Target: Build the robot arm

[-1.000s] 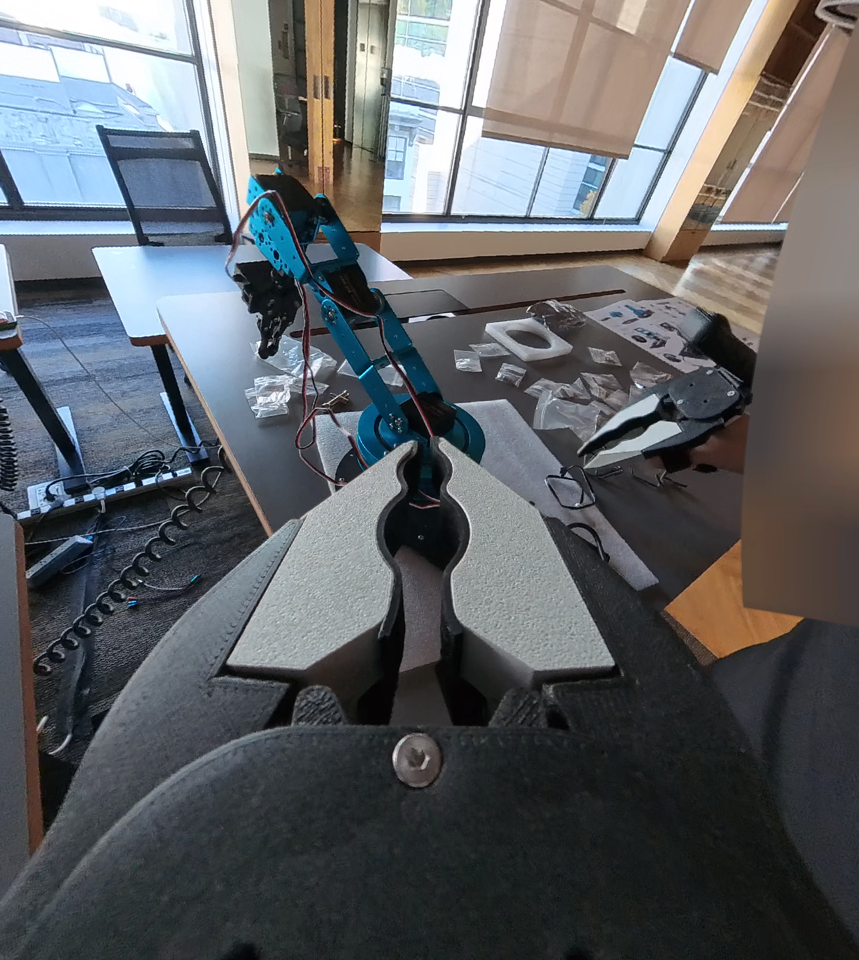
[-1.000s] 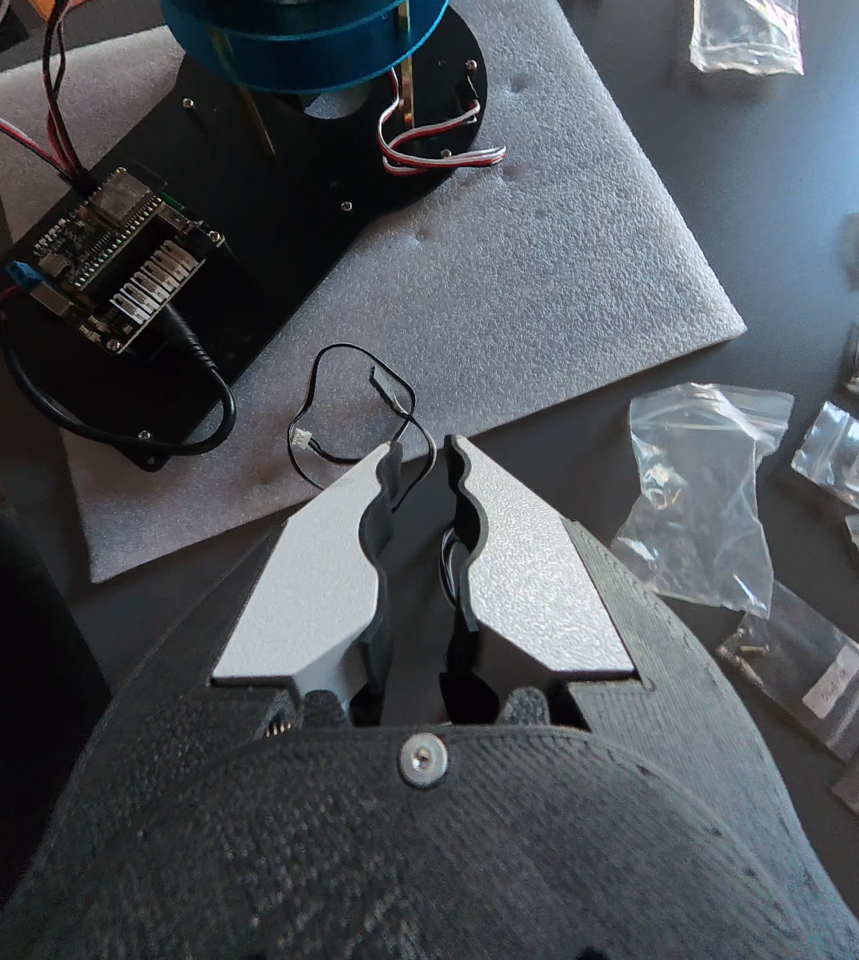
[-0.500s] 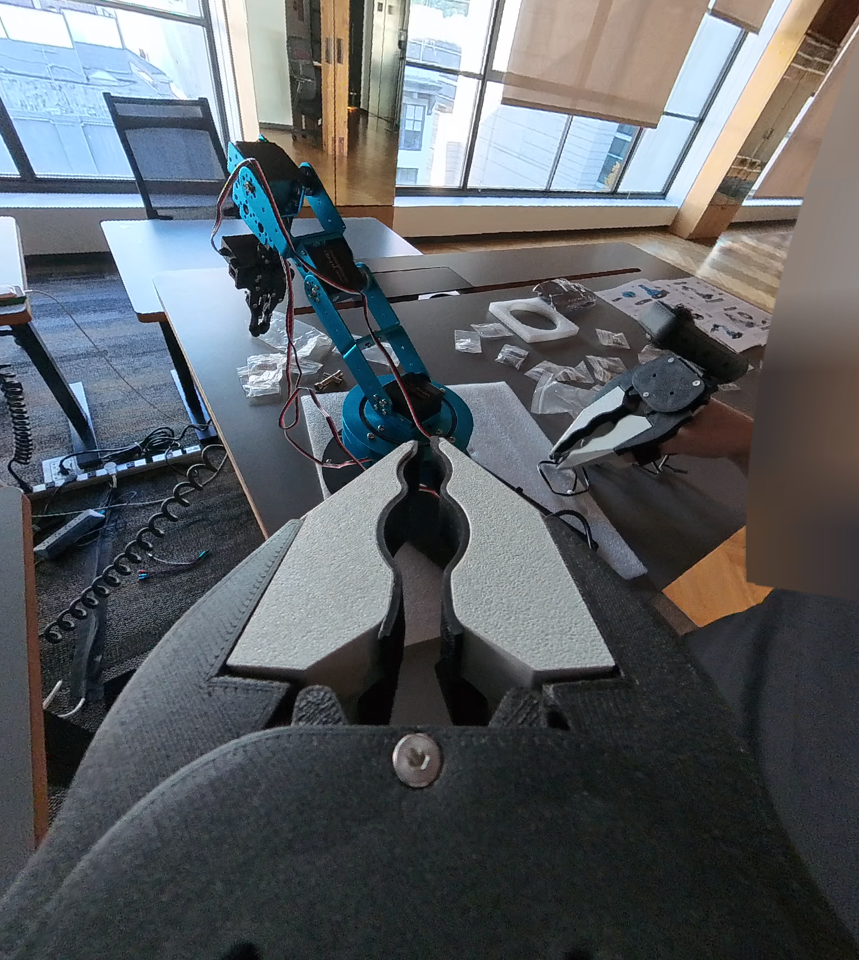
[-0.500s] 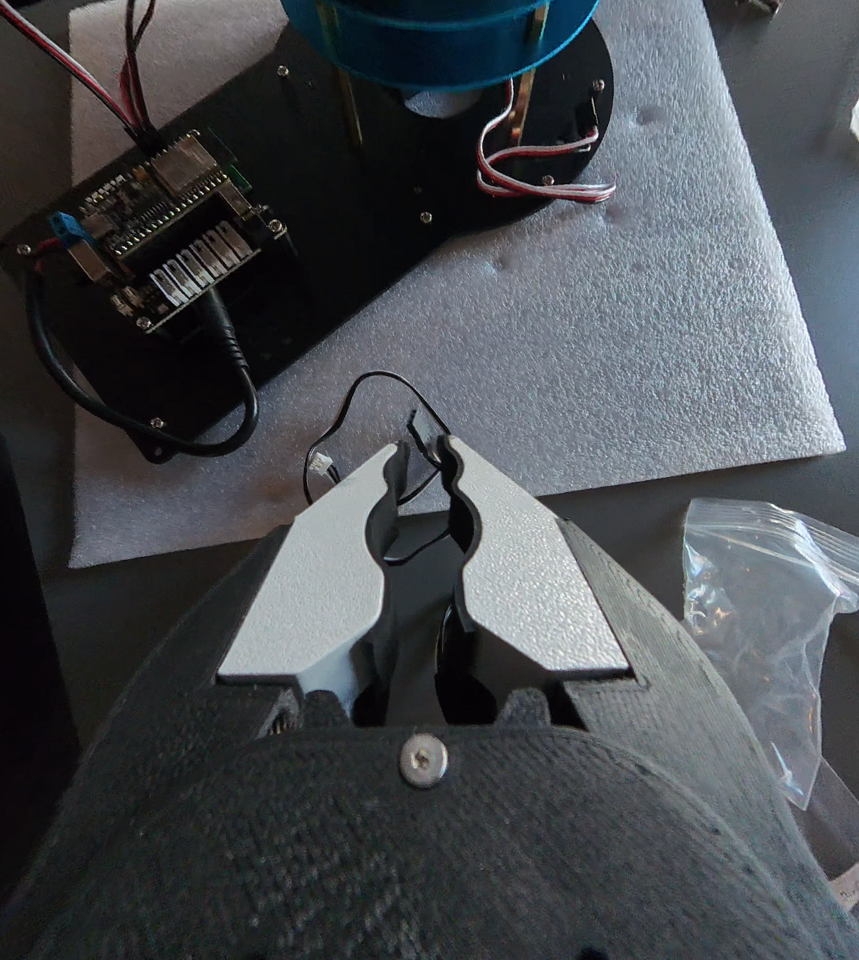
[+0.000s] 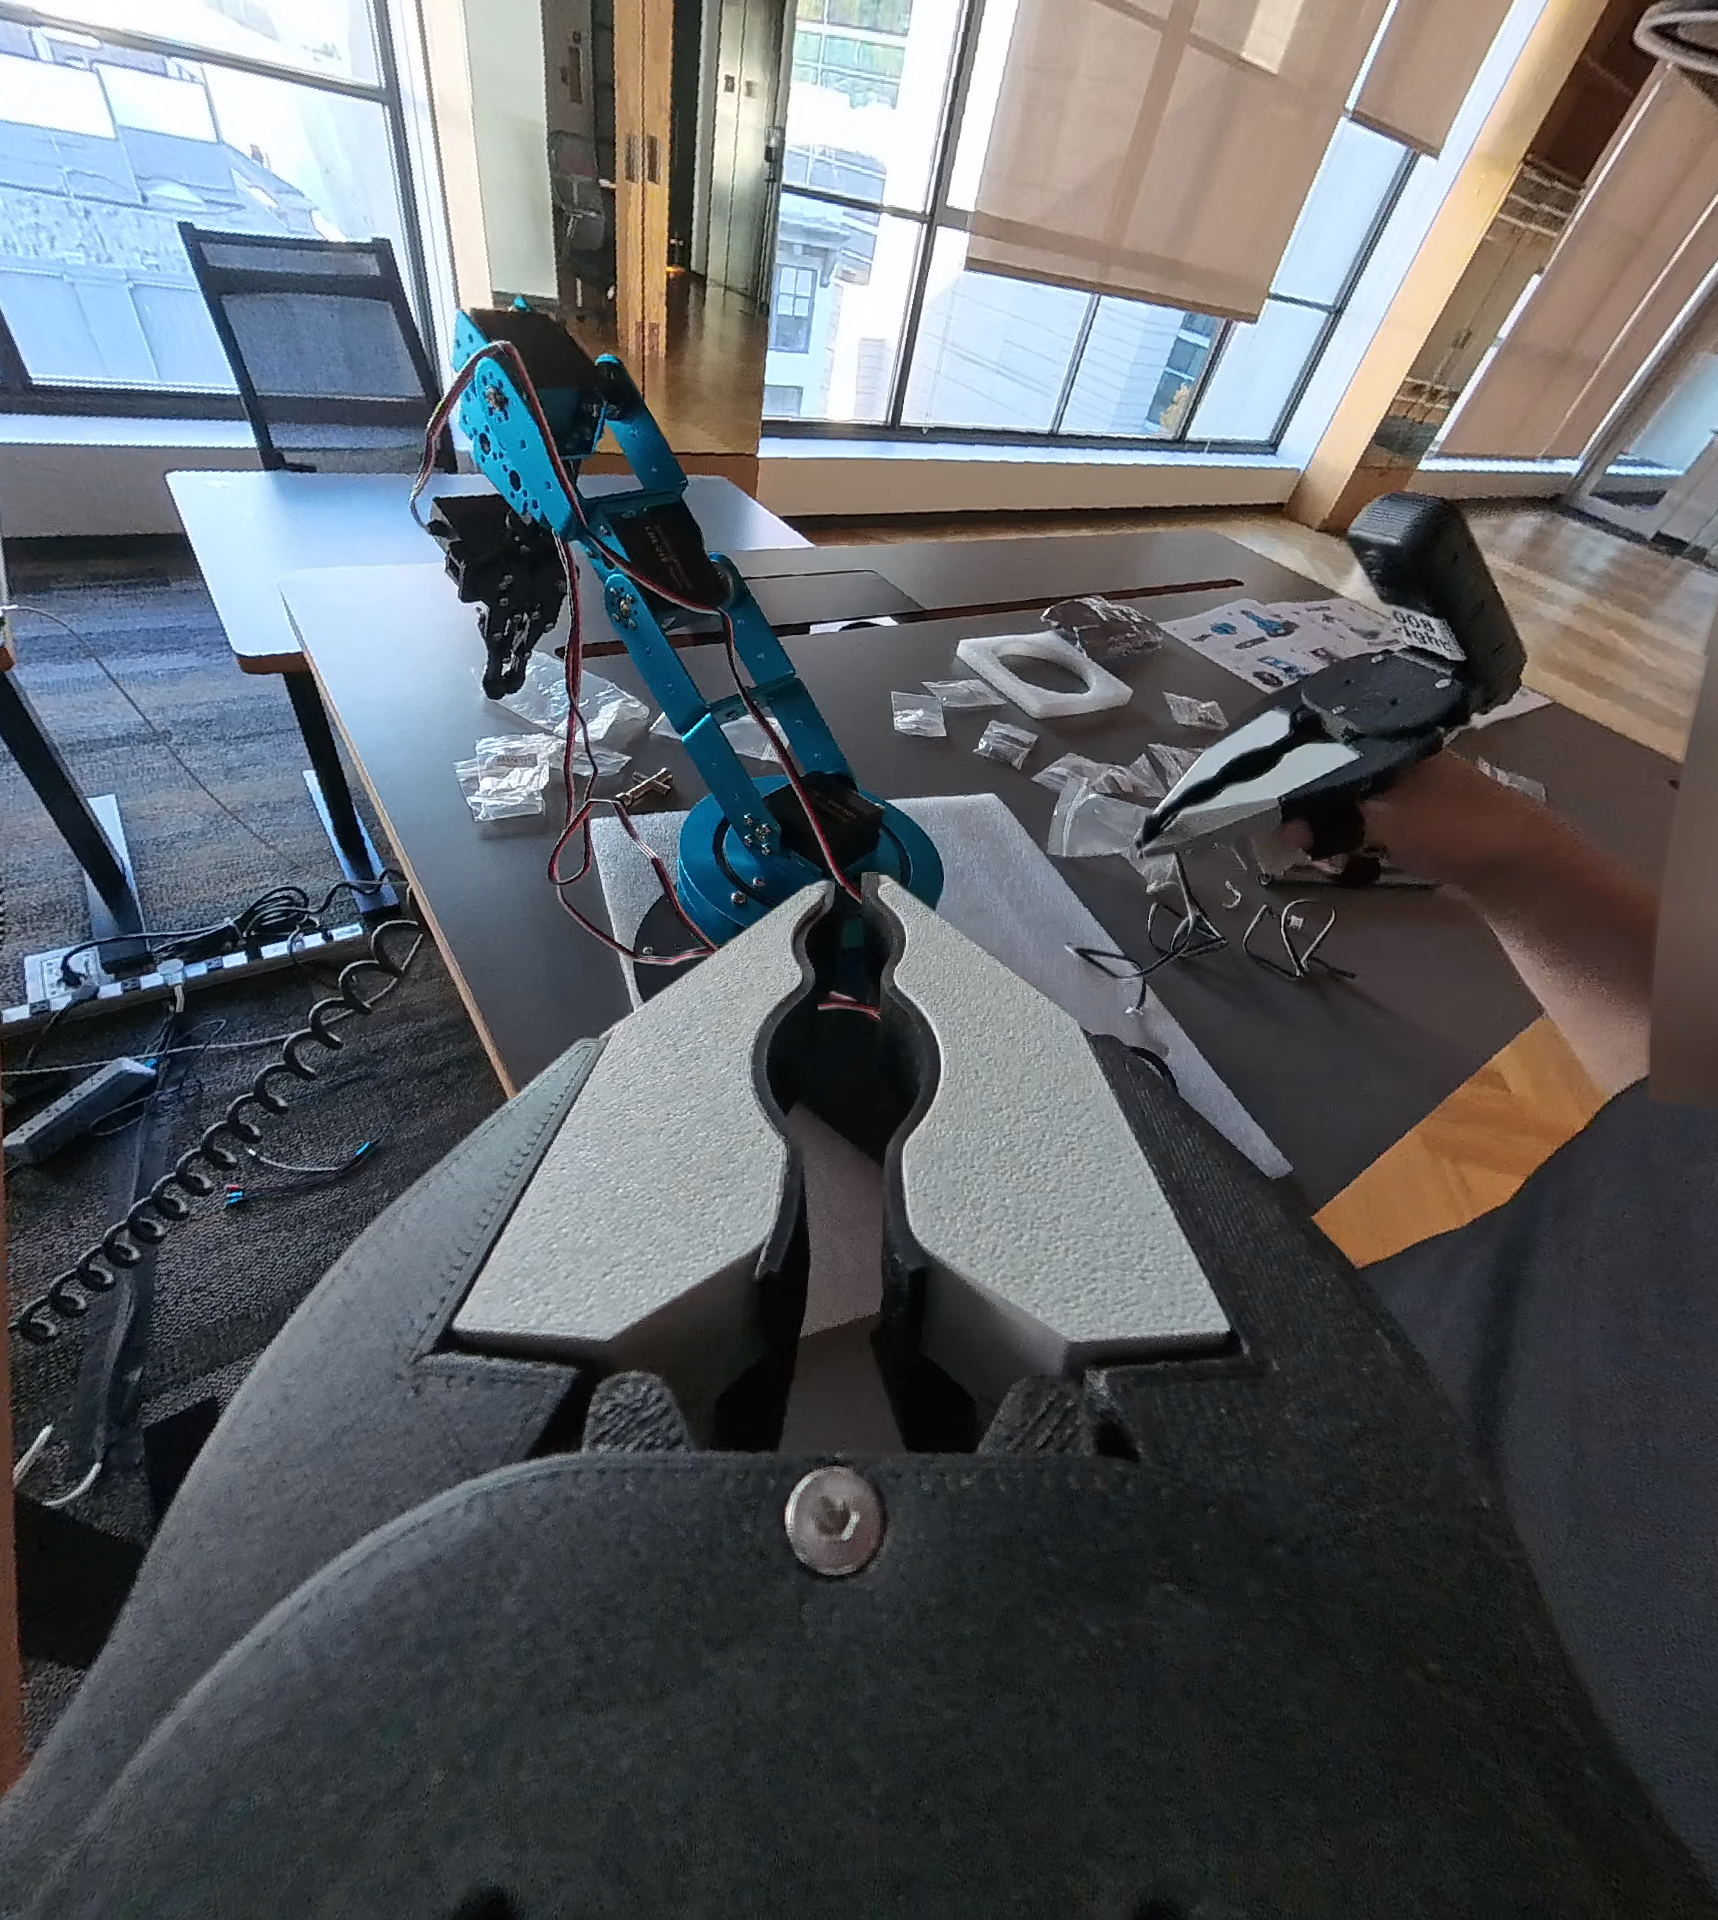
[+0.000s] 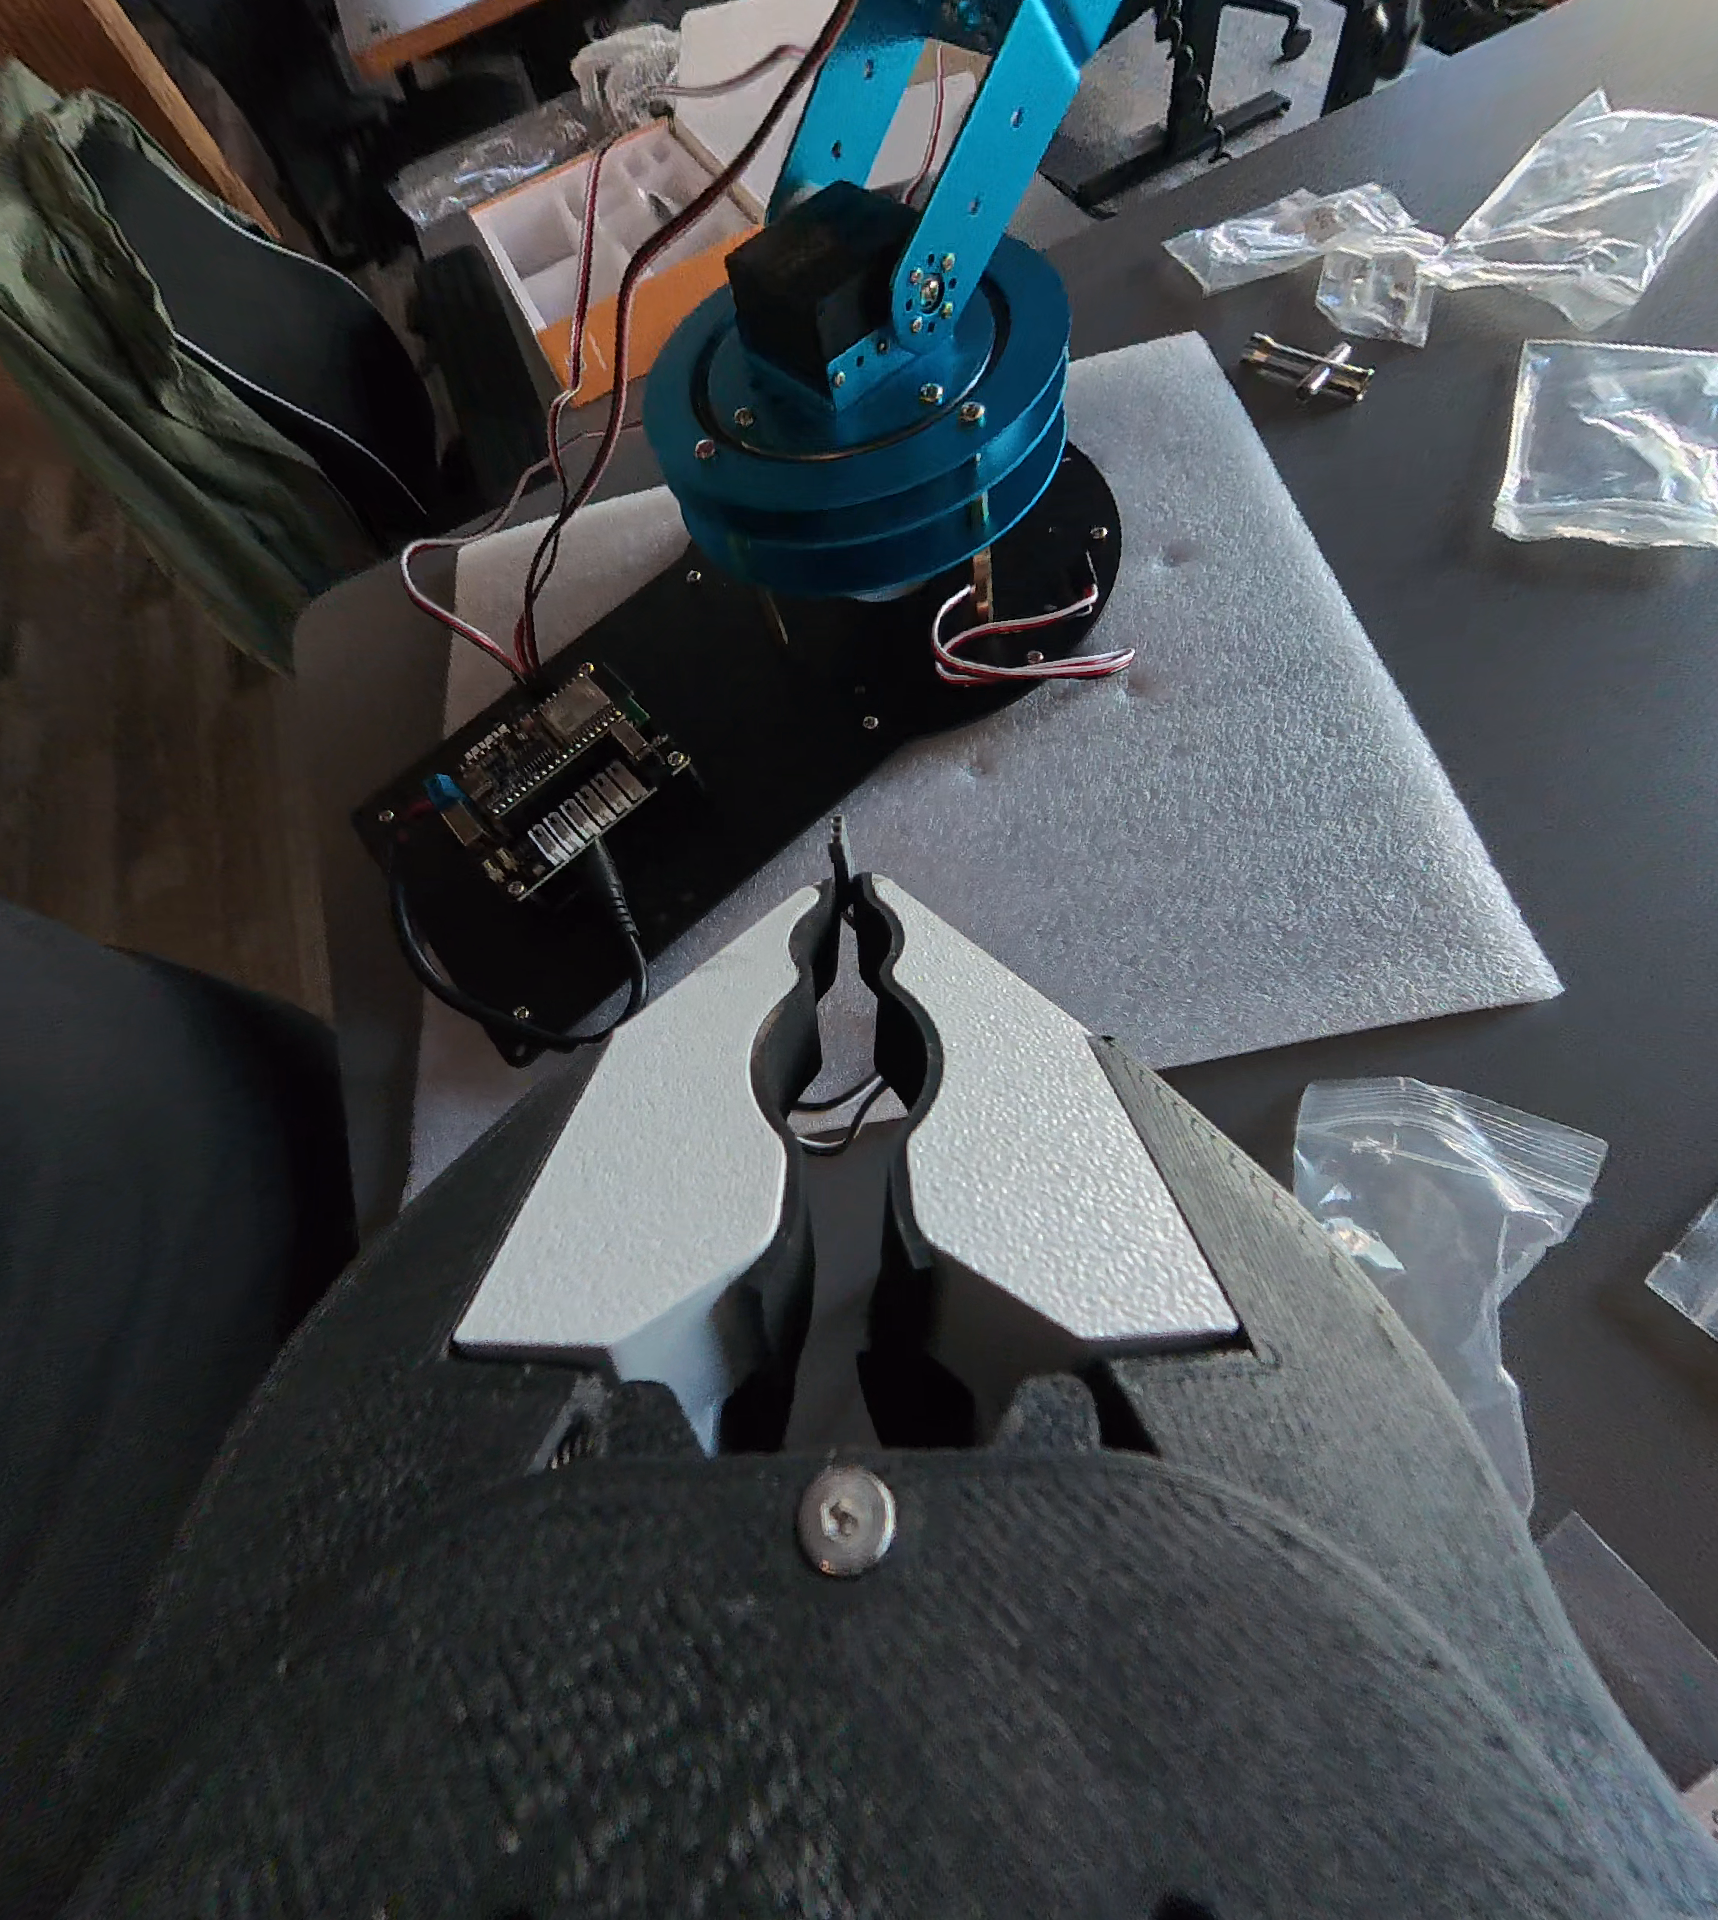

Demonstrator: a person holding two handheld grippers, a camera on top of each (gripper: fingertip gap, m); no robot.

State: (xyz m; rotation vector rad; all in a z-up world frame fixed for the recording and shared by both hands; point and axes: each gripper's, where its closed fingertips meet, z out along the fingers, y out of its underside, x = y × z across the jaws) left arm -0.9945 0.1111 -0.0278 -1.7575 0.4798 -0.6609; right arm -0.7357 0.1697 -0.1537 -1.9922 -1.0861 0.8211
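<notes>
The right claw (image 6: 847, 896) was clamped on a thin black wire (image 6: 839, 844) near the circuit board (image 6: 556, 788); the left claw (image 5: 847, 902), closed and empty, hovered off the bench (image 5: 1437, 997).

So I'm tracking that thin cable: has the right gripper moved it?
Yes. The right gripper lifted the thin black cable off the foam sheet.

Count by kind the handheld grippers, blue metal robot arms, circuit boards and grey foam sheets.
Handheld black-and-grey grippers: 2, the left gripper and the right gripper, which is shut on a thin black wire
Blue metal robot arm: 1
Dark circuit board: 1
Grey foam sheet: 1
Total: 5
</notes>
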